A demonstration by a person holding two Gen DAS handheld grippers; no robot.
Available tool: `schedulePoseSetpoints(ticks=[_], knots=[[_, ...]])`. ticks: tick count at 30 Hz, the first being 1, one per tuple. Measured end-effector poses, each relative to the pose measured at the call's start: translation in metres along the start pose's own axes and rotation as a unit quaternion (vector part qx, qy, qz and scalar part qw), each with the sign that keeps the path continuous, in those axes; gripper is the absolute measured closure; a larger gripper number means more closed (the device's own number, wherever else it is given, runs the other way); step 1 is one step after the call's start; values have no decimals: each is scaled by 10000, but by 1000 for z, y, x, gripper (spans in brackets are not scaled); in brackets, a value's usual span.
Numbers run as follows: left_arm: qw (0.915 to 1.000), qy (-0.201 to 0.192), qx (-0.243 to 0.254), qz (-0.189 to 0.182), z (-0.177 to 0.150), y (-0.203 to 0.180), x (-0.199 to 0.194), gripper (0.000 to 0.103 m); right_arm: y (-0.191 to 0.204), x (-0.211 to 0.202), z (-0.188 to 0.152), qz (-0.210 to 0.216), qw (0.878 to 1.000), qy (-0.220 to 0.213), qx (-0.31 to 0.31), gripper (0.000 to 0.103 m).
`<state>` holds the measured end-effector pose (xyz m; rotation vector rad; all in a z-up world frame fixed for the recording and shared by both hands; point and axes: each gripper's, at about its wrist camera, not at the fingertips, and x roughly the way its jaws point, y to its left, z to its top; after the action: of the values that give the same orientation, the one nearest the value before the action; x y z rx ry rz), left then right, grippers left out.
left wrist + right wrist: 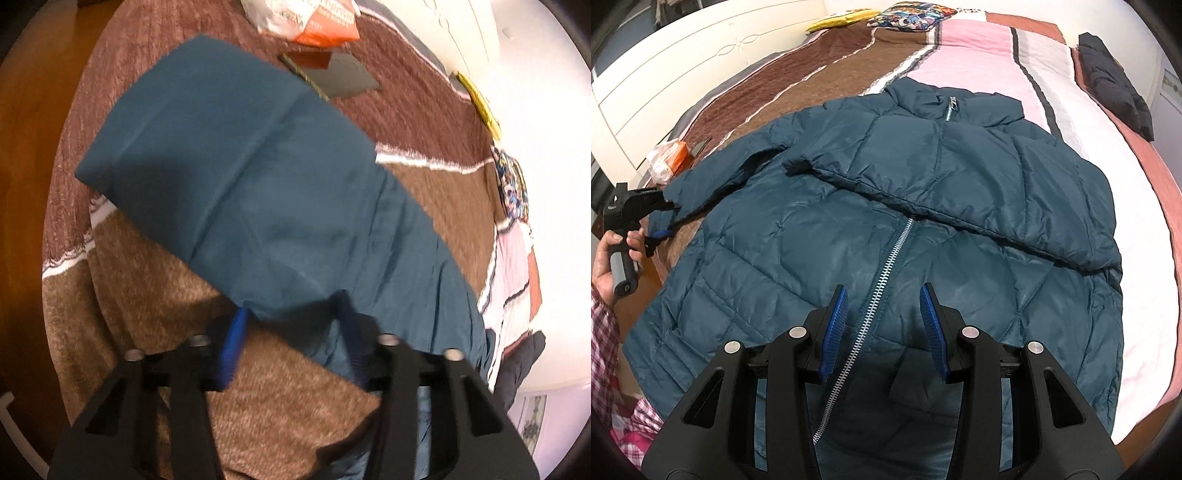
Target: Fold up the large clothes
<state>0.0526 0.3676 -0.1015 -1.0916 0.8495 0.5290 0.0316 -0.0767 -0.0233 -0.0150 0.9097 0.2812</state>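
A teal puffer jacket lies front-up on the bed, its silver zipper closed. One sleeve is folded across the chest. The other sleeve stretches out over the brown blanket. Its cuff sits between the blue pads of my left gripper, which is shut on it; the same gripper shows at the jacket's left edge in the right wrist view. My right gripper hovers open above the lower front, its pads on either side of the zipper and holding nothing.
An orange-and-white bag and a dark flat item lie beyond the sleeve. A black garment rests on the bed's far right, with a patterned pillow by the white headboard. A hand in a plaid sleeve holds the left gripper's handle.
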Motion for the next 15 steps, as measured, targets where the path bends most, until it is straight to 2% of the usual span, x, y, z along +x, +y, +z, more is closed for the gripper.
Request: schedulePoseSetpoints(ticks=[4, 7, 11, 15], knots=[[9994, -142, 303, 41, 7, -11, -5, 93, -4, 0, 0, 10, 10000, -21, 58, 62], [9969, -399, 670, 111, 6, -24, -19, 97, -8, -3, 0, 21, 9999, -62, 80, 62], [9832, -1012, 1503, 196, -7, -58, -52, 98, -19, -8, 1, -4, 9997, -146, 197, 62], [9608, -1539, 2301, -141, -26, -102, -94, 98, -31, -14, 1, -31, 9991, -244, 344, 62]])
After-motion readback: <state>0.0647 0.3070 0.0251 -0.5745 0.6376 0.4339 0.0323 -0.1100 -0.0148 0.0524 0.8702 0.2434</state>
